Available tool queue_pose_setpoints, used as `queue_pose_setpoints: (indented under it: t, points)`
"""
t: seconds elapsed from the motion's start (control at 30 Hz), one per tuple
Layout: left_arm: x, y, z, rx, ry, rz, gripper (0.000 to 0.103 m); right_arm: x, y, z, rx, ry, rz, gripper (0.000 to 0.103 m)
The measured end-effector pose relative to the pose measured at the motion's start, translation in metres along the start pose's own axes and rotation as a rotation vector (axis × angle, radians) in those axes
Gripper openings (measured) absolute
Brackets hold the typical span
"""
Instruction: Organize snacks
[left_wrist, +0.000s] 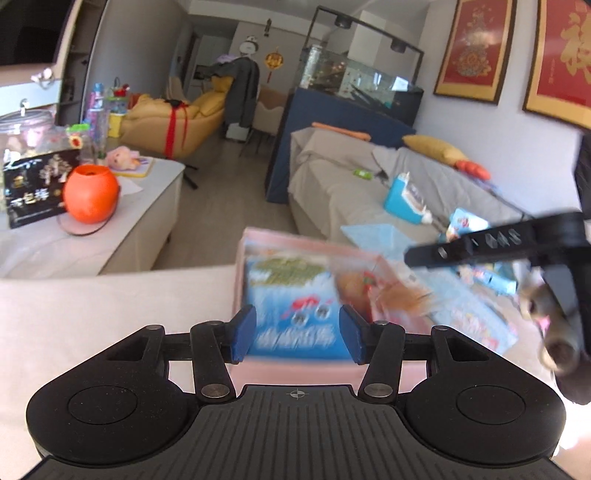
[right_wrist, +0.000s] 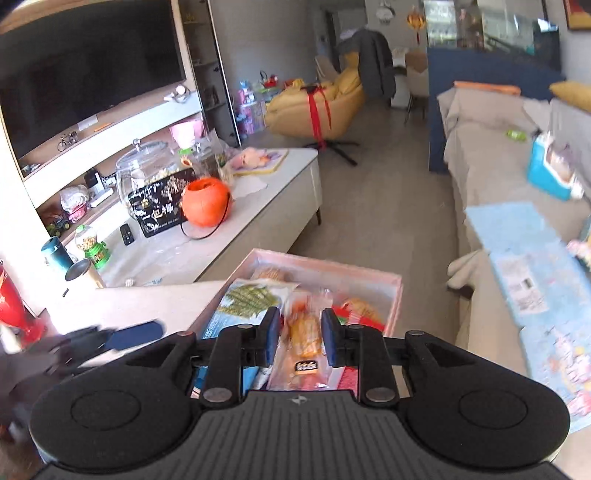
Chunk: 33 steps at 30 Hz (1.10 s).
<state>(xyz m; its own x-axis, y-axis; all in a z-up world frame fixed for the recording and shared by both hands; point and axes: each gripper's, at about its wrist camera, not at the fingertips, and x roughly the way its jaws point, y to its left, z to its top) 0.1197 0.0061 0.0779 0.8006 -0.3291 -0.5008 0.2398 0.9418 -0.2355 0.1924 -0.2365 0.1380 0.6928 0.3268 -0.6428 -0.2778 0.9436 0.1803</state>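
1. Over the near end of a pink box (right_wrist: 397, 291), both grippers hang above the snacks packed inside it.
2. Left gripper (left_wrist: 297, 334) has its blue pads spread wide with nothing between them; a blue snack bag (left_wrist: 291, 295) lies below in the box, blurred by motion.
3. Right gripper (right_wrist: 298, 338) has its jaws parted narrowly, with an orange snack packet (right_wrist: 304, 334) showing between the pads. The pads seem not to touch it, though the view does not settle whether the packet is held or lies loose in the box.
4. Beside the packet lies the blue bag (right_wrist: 240, 306), printed with green stalks, and a red-and-yellow pack (right_wrist: 360, 310) on the other side.
5. Beyond the box stands a low white table (right_wrist: 280, 195) carrying an orange pumpkin bucket (right_wrist: 205, 201), a black printed box (right_wrist: 159, 210) and a glass jar (right_wrist: 147, 170).
6. To the right runs a grey sofa (right_wrist: 476, 173) with a light blue carton (right_wrist: 546, 173) on its seat.
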Motion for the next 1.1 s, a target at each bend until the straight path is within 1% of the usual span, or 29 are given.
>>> queue_pose_setpoints:
  t: [0.07,0.1,0.2,0.23,0.27,0.3,0.37,0.4,0.47,0.53,0.6,0.63,0.67,0.7,0.73,0.77,0.83,0.87,0.93,0.97,1.1]
  points:
    - [-0.012,0.004,-0.018,0.030,0.038,0.037,0.055,0.011,0.004,-0.008,0.008,0.011,-0.022,0.034]
    - [-0.019,0.006,-0.029,0.044,0.054,0.057,0.055,0.013,0.007,-0.016,0.021,0.017,-0.031,0.036]
    - [-0.036,0.010,-0.062,0.087,0.085,0.124,0.055,0.010,0.018,-0.047,0.038,0.024,-0.042,0.047]
    - [-0.041,0.010,-0.070,0.096,0.089,0.141,0.055,0.006,0.023,-0.062,0.030,0.023,-0.046,0.054]
    - [-0.046,0.010,-0.080,0.103,0.091,0.159,0.055,0.003,0.032,-0.077,0.011,0.026,-0.048,0.057]
    - [-0.051,0.011,-0.087,0.105,0.088,0.177,0.055,0.001,0.039,-0.090,-0.012,0.028,-0.053,0.058]
    - [-0.056,0.013,-0.099,0.098,0.078,0.214,0.055,-0.004,0.057,-0.114,-0.064,0.009,-0.092,0.064]
    - [-0.056,0.014,-0.105,0.093,0.078,0.225,0.055,-0.007,0.066,-0.126,-0.076,0.020,-0.092,0.064]
    - [-0.053,0.018,-0.113,0.066,0.104,0.229,0.055,-0.007,0.075,-0.146,-0.039,0.048,-0.056,0.065]
    - [-0.053,0.016,-0.118,0.079,0.096,0.234,0.056,-0.005,0.080,-0.164,-0.011,0.080,-0.030,0.065]
    - [-0.053,0.015,-0.118,0.076,0.101,0.239,0.057,-0.002,0.086,-0.185,0.000,0.102,-0.046,0.065]
    - [-0.054,0.014,-0.118,0.067,0.100,0.238,0.057,-0.004,0.089,-0.192,-0.019,0.064,-0.058,0.067]
    - [-0.055,0.014,-0.119,0.066,0.099,0.239,0.058,-0.006,0.092,-0.199,-0.042,0.038,-0.099,0.074]
    - [-0.055,0.012,-0.120,0.067,0.097,0.243,0.058,-0.005,0.094,-0.203,-0.057,0.036,-0.142,0.077]
    - [-0.056,0.010,-0.121,0.070,0.095,0.247,0.058,-0.005,0.095,-0.207,-0.070,0.023,-0.176,0.085]
    - [-0.057,0.007,-0.122,0.074,0.095,0.251,0.058,-0.005,0.093,-0.209,-0.055,0.023,-0.199,0.093]
    - [-0.058,0.000,-0.125,0.076,0.093,0.260,0.058,-0.004,0.087,-0.208,-0.011,0.031,-0.209,0.097]
    - [-0.058,-0.002,-0.126,0.080,0.090,0.272,0.056,-0.003,0.085,-0.209,-0.012,0.030,-0.205,0.102]
    - [-0.058,-0.004,-0.126,0.086,0.089,0.277,0.057,-0.001,0.086,-0.211,-0.048,0.015,-0.198,0.103]
    - [-0.058,-0.003,-0.126,0.086,0.088,0.277,0.057,-0.001,0.083,-0.215,-0.055,-0.015,-0.188,0.103]
    - [-0.057,-0.003,-0.126,0.087,0.088,0.277,0.057,-0.001,0.083,-0.215,-0.048,-0.023,-0.185,0.103]
